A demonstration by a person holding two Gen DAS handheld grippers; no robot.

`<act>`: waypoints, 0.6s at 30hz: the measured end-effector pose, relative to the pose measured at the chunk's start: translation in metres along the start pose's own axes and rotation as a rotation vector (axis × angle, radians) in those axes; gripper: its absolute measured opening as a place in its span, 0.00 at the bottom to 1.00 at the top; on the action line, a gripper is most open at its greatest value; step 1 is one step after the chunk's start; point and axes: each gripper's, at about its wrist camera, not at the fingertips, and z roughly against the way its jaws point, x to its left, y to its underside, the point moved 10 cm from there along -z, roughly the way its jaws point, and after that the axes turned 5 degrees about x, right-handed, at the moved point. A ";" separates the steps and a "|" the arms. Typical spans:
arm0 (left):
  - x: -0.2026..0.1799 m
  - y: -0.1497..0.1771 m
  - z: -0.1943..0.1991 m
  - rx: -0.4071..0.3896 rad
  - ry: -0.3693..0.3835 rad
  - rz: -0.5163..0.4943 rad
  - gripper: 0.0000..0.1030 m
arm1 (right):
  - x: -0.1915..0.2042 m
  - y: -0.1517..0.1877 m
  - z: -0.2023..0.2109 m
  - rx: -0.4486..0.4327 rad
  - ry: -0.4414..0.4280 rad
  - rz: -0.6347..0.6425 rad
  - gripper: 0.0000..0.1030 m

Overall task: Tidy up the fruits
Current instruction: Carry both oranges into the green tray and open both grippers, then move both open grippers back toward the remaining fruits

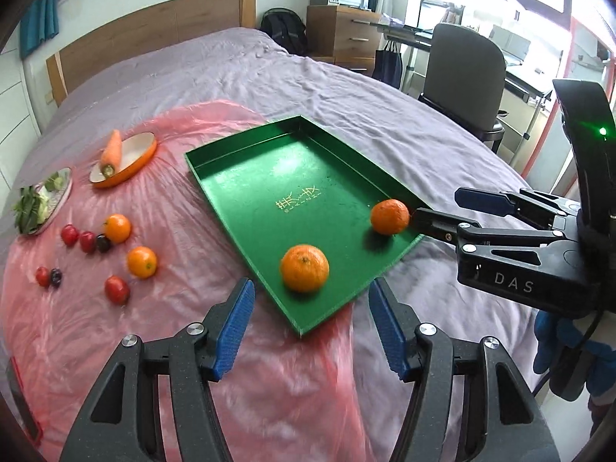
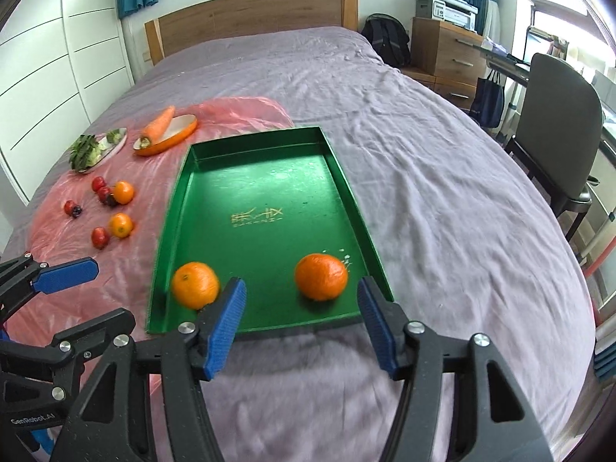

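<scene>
A: Where do the fruits lie?

B: Two tangerines sit in the green tray (image 2: 215,208) on the bed (image 2: 442,177). One tangerine (image 2: 195,285) rests near the tray's near left corner, the other tangerine (image 2: 321,276) near its near right wall. They are well apart from each other.

A: And the grippers?

B: The right gripper (image 2: 302,327) hangs at the tray's near edge with its blue pads spread wide, nothing between them (the right-hand tangerine shows just beyond the gap). The left gripper (image 1: 310,331) is also spread apart and empty, over the pink plastic sheet (image 1: 96,327) at the tray's near corner.

A: What is left outside the tray?

B: On the pink sheet, to the left of the tray, lie two smaller oranges, one orange (image 1: 117,228) farther away and another orange (image 1: 142,262) nearer. Small red fruits lie around them, such as one red fruit (image 1: 117,289) just beside the nearer orange, and a couple of dark ones I cannot name.

A: Anything else there?

B: A carrot (image 1: 111,153) leans on an orange oval dish (image 1: 144,154), its thick end down. Left of it a plate (image 1: 63,192) holds leafy greens (image 1: 32,208).
</scene>
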 end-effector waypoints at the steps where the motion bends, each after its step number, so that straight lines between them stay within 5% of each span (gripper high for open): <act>1: 0.001 0.003 0.006 -0.006 -0.004 0.000 0.55 | 0.004 0.002 0.007 -0.004 -0.006 0.003 0.96; 10: 0.031 0.041 0.062 -0.007 -0.065 0.015 0.61 | 0.047 0.022 0.054 -0.027 -0.068 0.023 0.99; 18: 0.094 0.074 0.113 -0.041 -0.168 0.091 0.66 | 0.107 0.025 0.087 -0.053 -0.160 0.072 0.99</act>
